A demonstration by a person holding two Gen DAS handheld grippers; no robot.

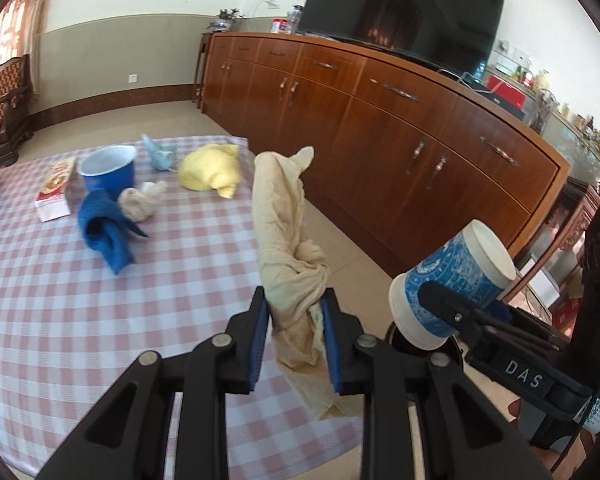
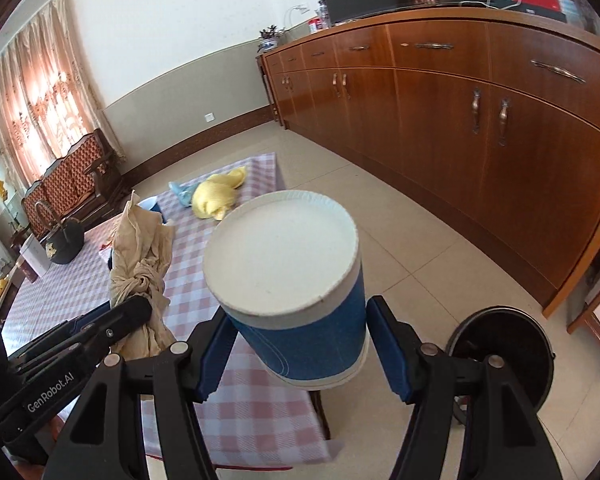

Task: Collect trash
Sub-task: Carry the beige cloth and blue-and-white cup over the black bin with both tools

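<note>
My left gripper (image 1: 296, 320) is shut on a crumpled beige rag (image 1: 284, 216), which sticks up above the table's right edge and hangs below the pads. The same rag (image 2: 140, 248) shows at the left of the right wrist view. My right gripper (image 2: 300, 320) is shut on a blue patterned paper cup (image 2: 284, 248), tilted, with a closed white end towards the camera. In the left wrist view that cup (image 1: 452, 280) hangs beyond the table, over the floor. A round black bin (image 2: 500, 360) stands on the floor just right of the cup.
On the table's pink checked cloth (image 1: 100, 300) lie a blue bowl (image 1: 108, 170), a blue cloth (image 1: 104, 236), a yellow cloth (image 1: 210, 172), a pale blue wad (image 1: 160, 154), a beige wad (image 1: 138, 204) and a carton (image 1: 56, 190). A long wooden sideboard (image 1: 380, 140) lines the right.
</note>
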